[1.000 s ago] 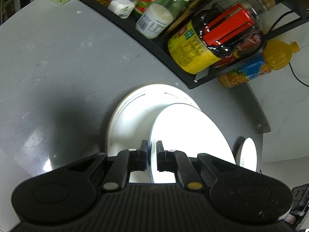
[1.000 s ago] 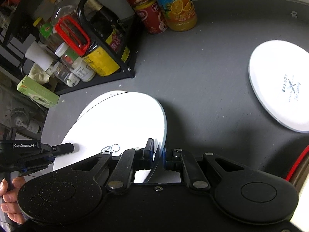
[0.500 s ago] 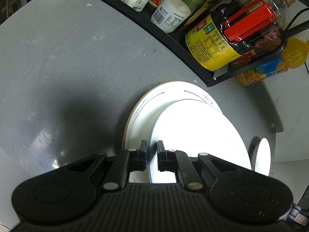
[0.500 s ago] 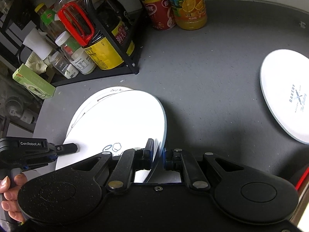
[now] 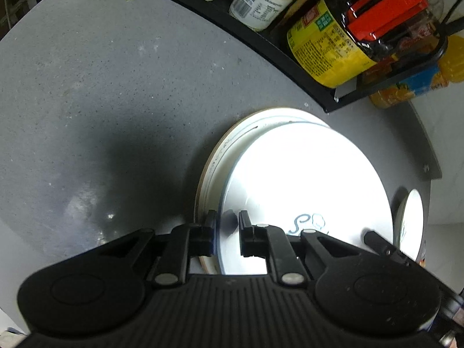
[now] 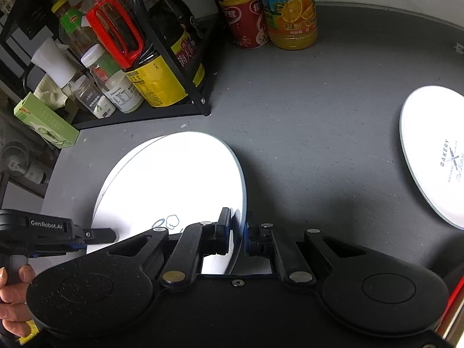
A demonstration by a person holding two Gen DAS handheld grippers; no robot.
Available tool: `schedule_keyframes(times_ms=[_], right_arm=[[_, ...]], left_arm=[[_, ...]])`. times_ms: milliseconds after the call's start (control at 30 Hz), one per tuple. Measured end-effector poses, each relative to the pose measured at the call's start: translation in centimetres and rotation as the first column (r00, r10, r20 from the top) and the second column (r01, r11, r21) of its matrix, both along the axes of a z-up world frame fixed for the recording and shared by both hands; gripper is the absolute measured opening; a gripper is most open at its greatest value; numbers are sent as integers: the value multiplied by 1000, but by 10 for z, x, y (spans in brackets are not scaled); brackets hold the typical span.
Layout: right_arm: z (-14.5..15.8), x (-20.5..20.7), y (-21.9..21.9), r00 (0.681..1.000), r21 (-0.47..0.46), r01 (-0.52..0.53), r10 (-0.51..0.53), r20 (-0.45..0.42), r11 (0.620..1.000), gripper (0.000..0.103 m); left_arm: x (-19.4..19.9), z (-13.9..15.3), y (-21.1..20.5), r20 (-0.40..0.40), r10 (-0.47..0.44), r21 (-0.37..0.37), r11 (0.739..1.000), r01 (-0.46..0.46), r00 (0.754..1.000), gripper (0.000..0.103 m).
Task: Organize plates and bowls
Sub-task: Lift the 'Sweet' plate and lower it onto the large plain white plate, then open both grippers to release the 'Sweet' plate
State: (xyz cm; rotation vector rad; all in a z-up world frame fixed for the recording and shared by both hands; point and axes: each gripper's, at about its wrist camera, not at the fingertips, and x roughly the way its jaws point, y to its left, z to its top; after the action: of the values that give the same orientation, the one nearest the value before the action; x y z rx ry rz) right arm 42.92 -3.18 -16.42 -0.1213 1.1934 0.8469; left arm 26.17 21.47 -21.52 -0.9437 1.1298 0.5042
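Now both tongs flanking rim of white plate [image 5: 304, 179], sitting atop larger plate [image 5: 220, 150] on grey bench [image 5: 87, 87]. Left tongs [image 5: 227, 233] slightly parted, straddling rim loosely. Right tongs [image 6: 238, 233] straddling opposite edge, grip unclear. Plate looking stiff, glazed, slippery, breakable; rim offering only hold. Bakery plate [image 6: 435, 156] lying well apart.

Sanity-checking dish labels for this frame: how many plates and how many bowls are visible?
Plates: 3 (held plate, lower plate beneath it, BAKERY plate lying apart)
Bowls: 0
Total: 3
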Motion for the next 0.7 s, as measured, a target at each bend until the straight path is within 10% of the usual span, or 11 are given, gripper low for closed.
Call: schedule_keyframes(times_ms=[700], right_arm=[[-13,-13,12,997,-50,-57,60,51,997,15]], left_arm=[[-17,17,9,-42,15,76,997,-11,999,33]])
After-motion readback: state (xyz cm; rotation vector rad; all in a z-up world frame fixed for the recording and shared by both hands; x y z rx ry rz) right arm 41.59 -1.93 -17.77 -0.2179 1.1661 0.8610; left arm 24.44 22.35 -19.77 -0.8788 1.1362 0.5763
